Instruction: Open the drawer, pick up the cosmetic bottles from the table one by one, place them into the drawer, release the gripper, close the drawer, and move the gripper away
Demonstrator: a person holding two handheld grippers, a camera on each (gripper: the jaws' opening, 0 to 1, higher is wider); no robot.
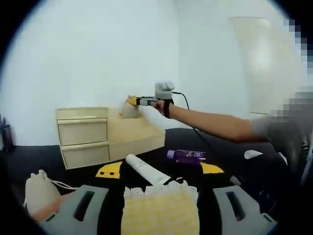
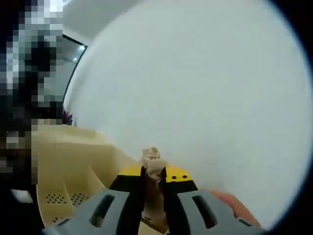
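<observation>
Your right gripper (image 2: pixel 152 196) is pinching the gathered neck of a small cloth pouch (image 2: pixel 153 169), beige and soft, and in the left gripper view you see it held over the open tray part of the wooden drawer unit (image 1: pixel 105 137). Your left gripper (image 1: pixel 159 208) is spread, with a knitted yellow-white cloth (image 1: pixel 161 208) lying between its jaws. To do this step well, I think you should lower the pouch until it rests inside the tray before you let go, because a soft bag can fall to the side. The unit is pale wood, boxy, with two flat drawer fronts that look closed. On the dark worktop (image 1: pixel 39 159) lie a white tube (image 1: pixel 145 170), long and smooth, and a purple bottle (image 1: pixel 187 155), glossy and on its side; another cloth pouch (image 1: pixel 39 192) sits near your left gripper.
</observation>
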